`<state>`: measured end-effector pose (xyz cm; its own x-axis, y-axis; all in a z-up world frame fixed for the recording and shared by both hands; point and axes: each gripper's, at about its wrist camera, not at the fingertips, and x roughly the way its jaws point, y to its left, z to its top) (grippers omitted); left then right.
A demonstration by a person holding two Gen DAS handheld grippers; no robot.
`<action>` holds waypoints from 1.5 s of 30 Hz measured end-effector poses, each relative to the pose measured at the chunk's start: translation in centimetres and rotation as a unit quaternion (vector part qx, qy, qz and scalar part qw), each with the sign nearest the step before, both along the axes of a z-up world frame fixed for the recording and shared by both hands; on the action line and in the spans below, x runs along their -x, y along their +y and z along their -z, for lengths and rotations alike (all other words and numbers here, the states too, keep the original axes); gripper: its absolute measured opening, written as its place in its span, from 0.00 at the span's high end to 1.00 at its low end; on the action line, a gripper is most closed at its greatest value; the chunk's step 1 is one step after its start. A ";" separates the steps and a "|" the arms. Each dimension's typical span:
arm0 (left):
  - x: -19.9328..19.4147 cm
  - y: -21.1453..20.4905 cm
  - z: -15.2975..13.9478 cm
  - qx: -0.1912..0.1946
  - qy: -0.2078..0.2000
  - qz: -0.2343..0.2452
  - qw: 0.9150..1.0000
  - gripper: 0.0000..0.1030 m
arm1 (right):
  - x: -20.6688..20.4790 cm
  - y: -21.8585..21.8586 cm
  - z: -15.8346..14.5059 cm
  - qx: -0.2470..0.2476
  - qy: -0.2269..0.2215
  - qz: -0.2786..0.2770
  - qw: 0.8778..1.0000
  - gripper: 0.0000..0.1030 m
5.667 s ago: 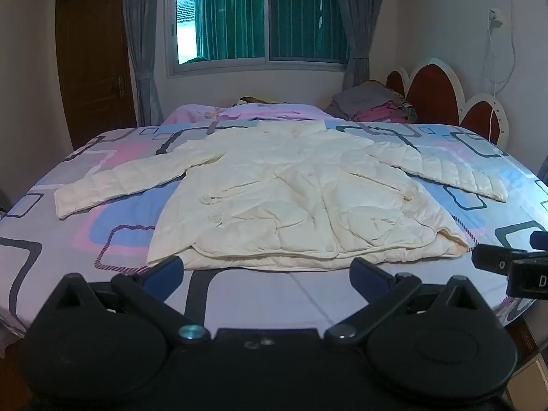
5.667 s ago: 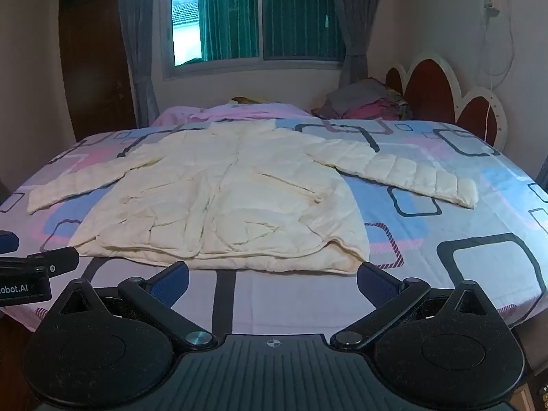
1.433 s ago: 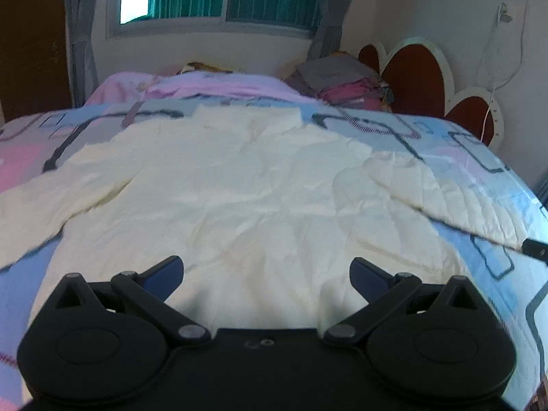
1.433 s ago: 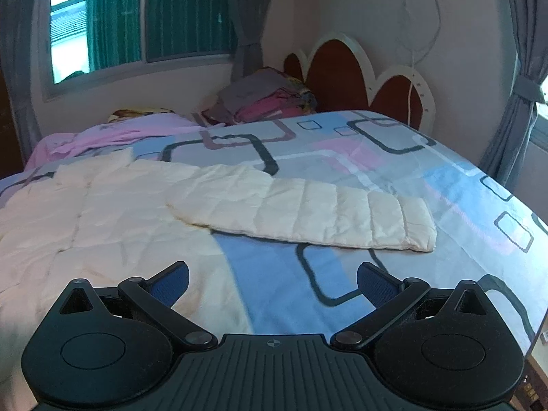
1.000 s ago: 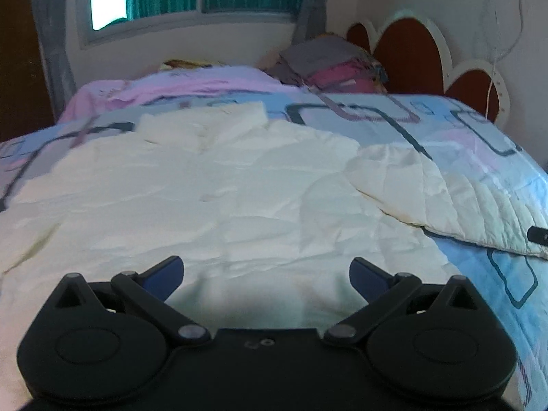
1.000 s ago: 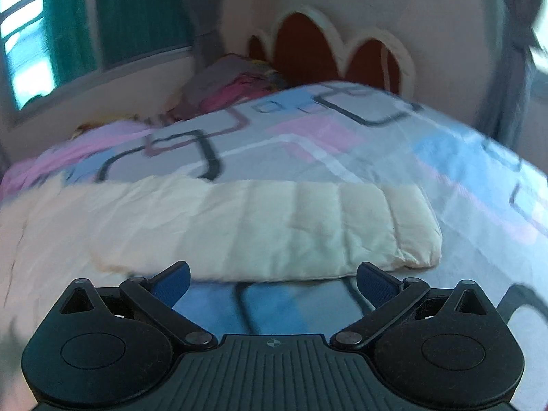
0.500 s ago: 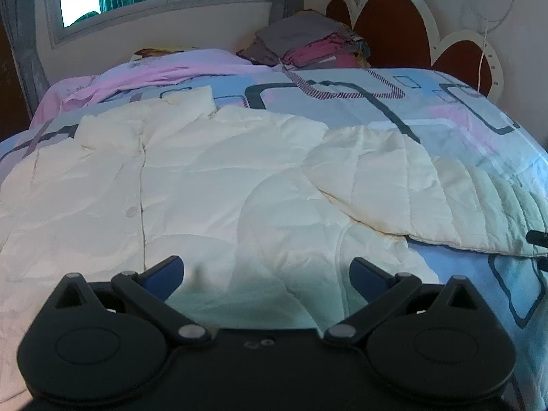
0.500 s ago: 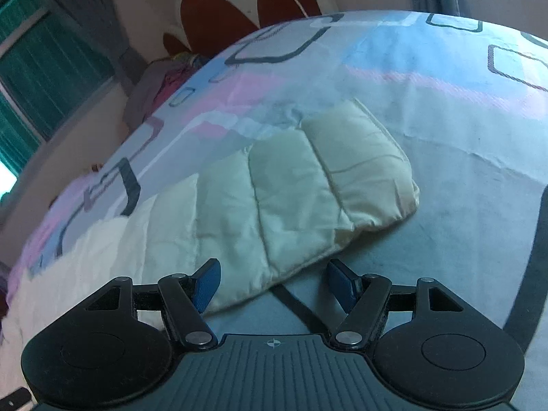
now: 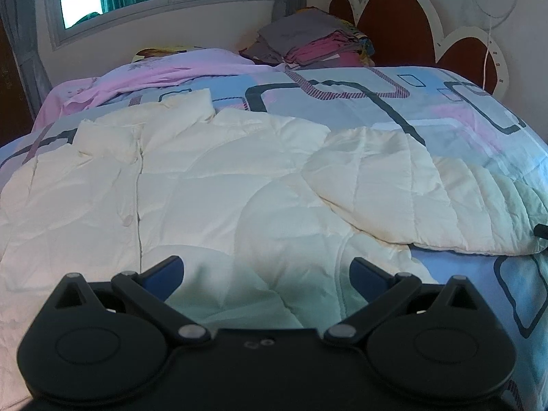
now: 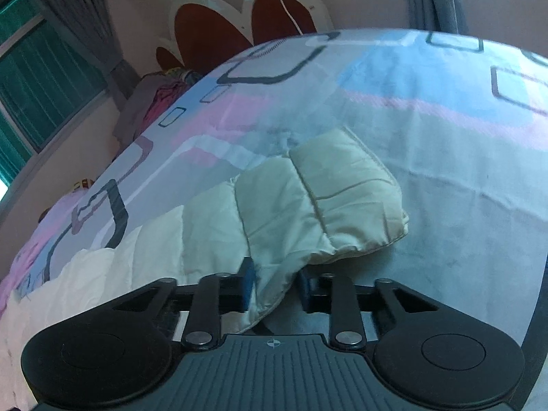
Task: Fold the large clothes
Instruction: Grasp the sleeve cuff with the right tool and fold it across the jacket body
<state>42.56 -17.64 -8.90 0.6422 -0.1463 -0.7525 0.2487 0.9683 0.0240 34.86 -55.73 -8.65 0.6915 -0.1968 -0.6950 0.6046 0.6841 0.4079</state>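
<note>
A cream quilted jacket (image 9: 212,188) lies spread front-up on the bed, collar toward the window. Its right sleeve (image 9: 428,202) stretches out to the right. My left gripper (image 9: 267,269) is open and empty, low over the jacket's body near the right side. In the right wrist view the sleeve (image 10: 308,205) lies on the sheet with its cuff at the far right. My right gripper (image 10: 274,287) is shut on the sleeve's near edge, a little back from the cuff, and the fabric bunches between the pads.
The bed has a patterned sheet (image 9: 462,102) of blue, pink and dark rectangles. A pink blanket (image 9: 164,72) and a pile of folded clothes (image 9: 308,41) lie at the far side. The headboard (image 9: 411,34) stands at the right, a window behind.
My right gripper has closed from open onto the sleeve's edge and lifted it slightly. My left gripper has drifted a little closer over the jacket, still open.
</note>
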 end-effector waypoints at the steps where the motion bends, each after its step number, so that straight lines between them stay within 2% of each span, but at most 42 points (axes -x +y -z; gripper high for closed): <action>1: 0.0 0.0 0.0 0.000 0.000 -0.001 1.000 0.00 | 0.0 0.0 -0.1 0.000 0.000 -0.001 1.000 0.76; 7: 0.1 0.1 -0.1 -0.003 -0.003 -0.006 1.000 0.00 | -0.3 0.0 -0.2 -0.001 -0.003 -0.005 1.000 0.76; 9: 0.1 0.2 -0.1 -0.003 -0.002 -0.008 1.000 0.00 | -0.1 -0.2 0.1 -0.018 -0.008 -0.001 1.000 0.76; 10: 0.1 0.2 0.0 -0.003 -0.002 -0.008 1.000 0.00 | 0.1 -0.4 0.4 -0.034 -0.010 0.003 0.999 0.69; 11: 0.1 0.2 0.0 -0.004 -0.001 -0.008 1.000 0.00 | 0.2 -0.5 0.6 -0.048 -0.012 0.008 0.999 0.49; 13: 0.1 0.2 0.1 -0.005 -0.001 -0.007 1.000 0.00 | 0.8 -0.4 1.0 -0.077 -0.036 0.012 0.996 0.34; 17: 0.1 0.4 0.1 -0.006 -0.001 -0.010 1.000 0.00 | 0.7 -0.2 1.3 -0.081 -0.054 0.018 0.995 0.34; 18: 0.1 0.5 0.0 -0.006 -0.001 -0.012 1.000 0.00 | 0.6 -0.5 1.5 -0.088 -0.060 0.026 0.994 0.36; 19: 0.0 0.7 0.0 -0.005 -0.002 -0.015 1.000 0.00 | 0.5 -0.9 1.6 -0.092 -0.062 0.034 0.993 0.46; 20: 0.0 0.9 -0.1 -0.003 -0.002 -0.019 1.000 0.00 | 0.4 -1.2 1.7 -0.095 -0.063 0.042 0.993 0.63; 21: -0.1 1.3 -0.3 0.002 -0.003 -0.024 1.000 0.00 | 0.3 -1.6 1.9 -0.097 -0.063 0.048 0.992 0.73; 22: -0.1 1.6 -0.4 0.008 -0.004 -0.029 1.000 0.00 | 0.1 -2.0 2.0 -0.096 -0.059 0.051 0.992 0.90; 23: -0.1 2.1 -0.5 0.014 -0.006 -0.035 0.999 0.00 | 0.0 -2.2 2.0 -0.092 -0.056 0.051 0.993 0.95; 24: -0.1 2.6 -0.7 0.021 -0.007 -0.040 0.999 0.00 | -0.2 -2.2 1.6 -0.082 -0.055 0.049 0.994 0.95; 27: 0.1 4.3 -1.0 0.028 -0.014 -0.052 0.998 0.00 | -1.1 -0.4 -0.9 -0.005 -0.066 0.010 0.998 0.96; 32: 0.9 8.0 -1.3 0.021 -0.027 -0.059 0.998 0.01 | -3.9 5.2 -5.6 0.085 -0.099 -0.078 0.988 0.96; 37: 1.1 13.0 -1.1 0.033 -0.025 -0.067 0.997 0.07 | -6.7 13.2 -8.9 0.132 -0.114 -0.171 0.970 0.96; 40: 1.3 16.2 -1.0 0.039 -0.028 -0.075 0.996 0.13 | -8.5 18.9 -10.1 0.146 -0.118 -0.235 0.954 0.96; 45: 2.1 22.3 -1.0 0.063 -0.031 -0.108 0.992 0.19 | -11.0 29.2 -10.1 0.160 -0.113 -0.333 0.922 0.96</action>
<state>40.49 4.66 -7.93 0.7132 -0.0912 -0.6950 0.0370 0.9950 -0.0925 45.84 -26.51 1.41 0.8534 0.1528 -0.4984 -0.0681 0.9806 0.1840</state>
